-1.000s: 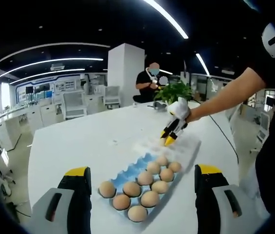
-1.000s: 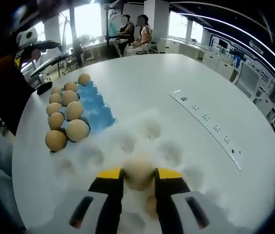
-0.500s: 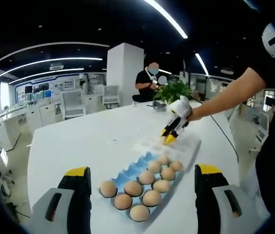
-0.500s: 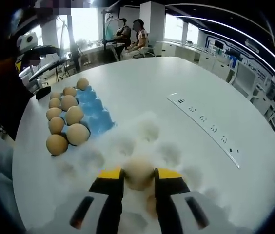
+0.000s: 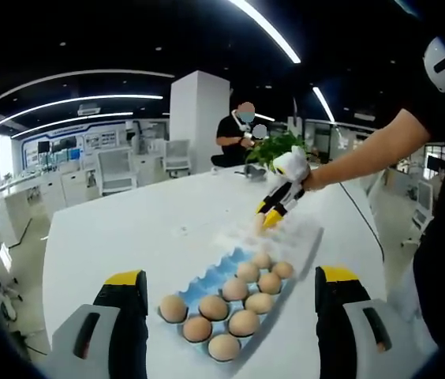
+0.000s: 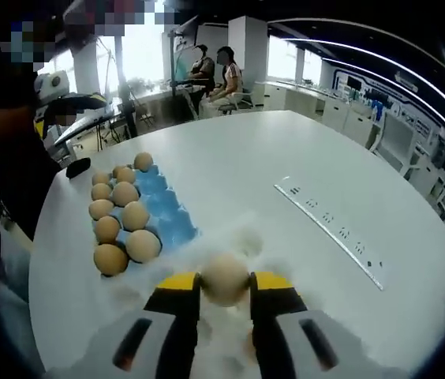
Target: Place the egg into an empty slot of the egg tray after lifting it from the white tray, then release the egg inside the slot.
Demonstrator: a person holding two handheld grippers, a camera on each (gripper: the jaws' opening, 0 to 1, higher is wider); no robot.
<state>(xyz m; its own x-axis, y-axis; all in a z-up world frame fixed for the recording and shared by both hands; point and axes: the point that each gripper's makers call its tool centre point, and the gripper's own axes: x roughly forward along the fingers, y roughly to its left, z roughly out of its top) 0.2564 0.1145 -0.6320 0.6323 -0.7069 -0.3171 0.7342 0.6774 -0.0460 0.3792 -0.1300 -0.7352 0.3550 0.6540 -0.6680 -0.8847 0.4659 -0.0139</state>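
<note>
White round table (image 6: 230, 166) underneath, and the right gripper (image 6: 224, 286) pinches the egg (image 6: 225, 278) above the white tray (image 6: 242, 237). Left gripper (image 5: 226, 280) hangs spread wide, empty. Best carried level toward a bare slot on the blue egg tray (image 6: 163, 213), squeeze gentle.

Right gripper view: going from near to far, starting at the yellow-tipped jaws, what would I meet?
Right gripper shut on a tan egg → white moulded tray → blue egg tray with brown eggs → two seated people beyond the round white table.
</note>
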